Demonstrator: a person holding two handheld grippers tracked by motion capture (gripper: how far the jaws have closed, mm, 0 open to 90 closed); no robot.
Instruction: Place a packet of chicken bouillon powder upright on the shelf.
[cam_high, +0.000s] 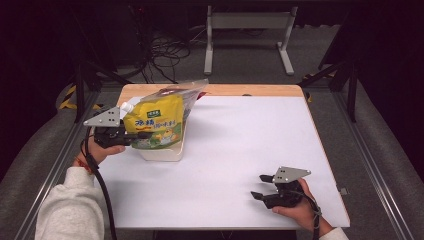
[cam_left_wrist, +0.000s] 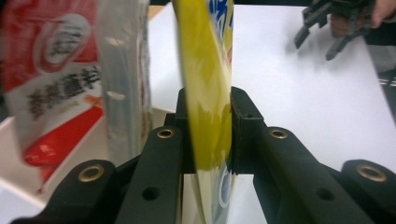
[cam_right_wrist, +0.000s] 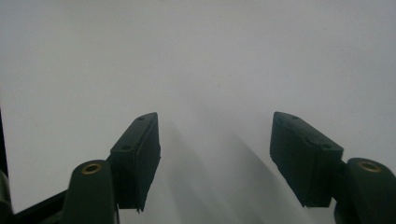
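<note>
A yellow spouted pouch stands upright at the table's left, its bottom in a white open box. My left gripper comes in from the left and is shut on the pouch's lower edge. In the left gripper view both black pads clamp the yellow pouch between them. My right gripper rests low near the front right of the table, its jaws open and pointing left. In the right gripper view the right gripper has nothing between its fingers, just the white table surface.
A red and white pouch in a clear plastic bag stands in the box beside the yellow one. The clear bag rises behind the pouch. The white table top stretches between the two grippers. Metal rails run along both table sides.
</note>
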